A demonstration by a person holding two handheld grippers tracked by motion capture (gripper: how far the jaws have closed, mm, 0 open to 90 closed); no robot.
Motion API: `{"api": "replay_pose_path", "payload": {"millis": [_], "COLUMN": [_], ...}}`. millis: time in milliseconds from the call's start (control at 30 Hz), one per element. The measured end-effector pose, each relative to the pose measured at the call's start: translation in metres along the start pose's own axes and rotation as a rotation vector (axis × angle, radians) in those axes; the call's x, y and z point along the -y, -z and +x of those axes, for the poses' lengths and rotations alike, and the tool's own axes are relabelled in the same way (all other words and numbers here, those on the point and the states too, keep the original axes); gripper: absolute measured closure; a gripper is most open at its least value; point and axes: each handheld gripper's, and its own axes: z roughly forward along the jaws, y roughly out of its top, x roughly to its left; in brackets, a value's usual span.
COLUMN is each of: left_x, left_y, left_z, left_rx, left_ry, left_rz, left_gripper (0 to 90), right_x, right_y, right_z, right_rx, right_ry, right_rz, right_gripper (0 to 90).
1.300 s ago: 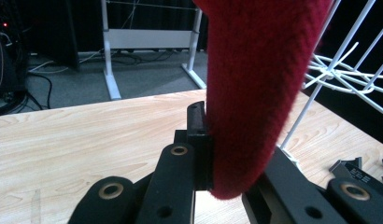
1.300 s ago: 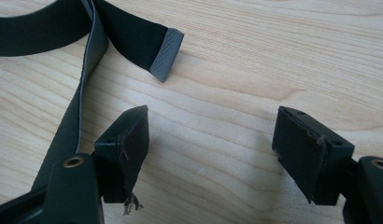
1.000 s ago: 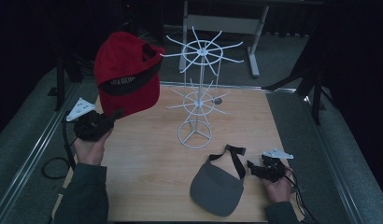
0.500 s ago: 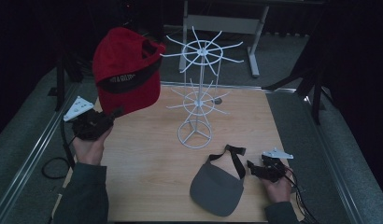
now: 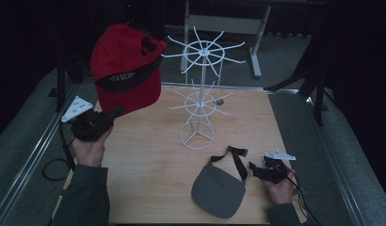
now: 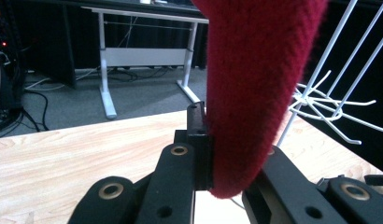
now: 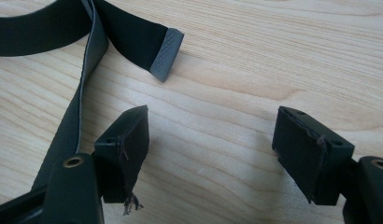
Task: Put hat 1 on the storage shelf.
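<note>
With our left tool [image 5: 116, 112] we are clamping the brim of the red cap [image 5: 126, 70] and holding it up in the air, left of the white rack [image 5: 200, 94]. Our right tool [image 5: 253, 168] is resting on the bench [image 5: 148, 188] with jaws wide apart and gripping nothing, just beside the grey visor [image 5: 218, 190] and its strap [image 7: 77, 28].
</note>
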Motion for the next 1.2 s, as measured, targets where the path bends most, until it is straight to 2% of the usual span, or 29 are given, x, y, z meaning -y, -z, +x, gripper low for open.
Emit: {"api": "replay_pose_path", "payload": {"millis": [533,933,1067,1200], "left_x": [-0.018,-0.029,-0.029,-0.027], "left_y": [-0.013,-0.022,-0.025,-0.03], "left_z": [-0.001,-0.004,-0.007,-0.008], "left_rx": [-0.01,0.01,0.017,0.032], "left_ry": [0.001,0.013,-0.004,-0.018], "left_rz": [-0.024,-0.045,-0.032,0.002], "left_gripper": [85.7,85.7,85.7,85.6], "right_x": [0.0,0.0,0.0,0.0], "right_y": [0.0,0.0,0.0,0.0], "right_z": [0.0,0.0,0.0,0.0], "right_rx": [0.0,0.0,0.0,0.0], "right_ry": [0.002,0.001,0.001,0.002], "right_rz": [0.0,0.0,0.0,0.0], "right_gripper": [27.3,27.2,27.2,27.2]}}
